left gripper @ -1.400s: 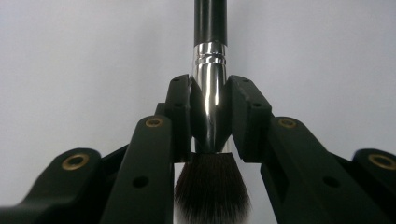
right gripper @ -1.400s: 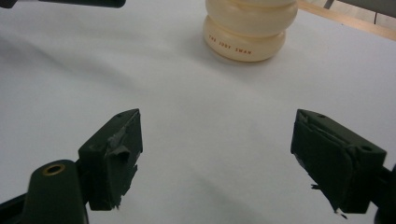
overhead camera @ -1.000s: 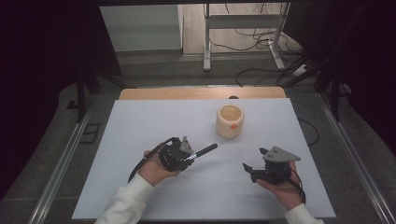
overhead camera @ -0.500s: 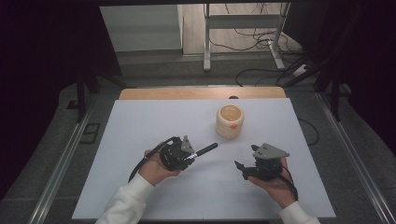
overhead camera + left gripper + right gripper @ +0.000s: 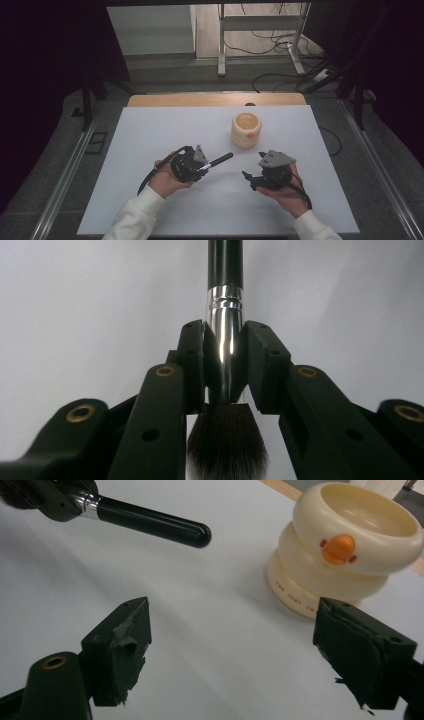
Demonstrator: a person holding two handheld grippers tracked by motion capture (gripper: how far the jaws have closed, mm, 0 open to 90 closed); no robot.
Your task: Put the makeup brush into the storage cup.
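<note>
Right hand-held gripper point(image 5: 251, 179) has slid left across the white bench point(image 5: 150, 130) toward the centre since a second ago, jaws wide apart and empty; it now sits nearer the free end of the black-handled makeup brush with chrome ferrule and dark bristles point(image 5: 216, 161); left hand-held gripper point(image 5: 200, 167) hasn't budged, jaws clamped on the ferrule point(image 5: 224, 340), bristles back toward the hand, handle pointing out toward the right gripper and the cup; brush is off the bench surface, held roughly level.

Reading: looks like a handover or a two-handed regrip being set up; handle tip point(image 5: 195, 535) lies up and left of the right gripper's open jaws point(image 5: 235, 650), not yet between them.

Around: cream ribbed plastic cup with orange duck-like emblem point(image 5: 246, 130) stands upright beyond the handle tip, well apart from both grippers; likely the brush's destination; its mouth is open and unobstructed; nothing lies between the right gripper's jaws and the handle; wooden strip point(image 5: 215, 99) along the far bench edge.
</note>
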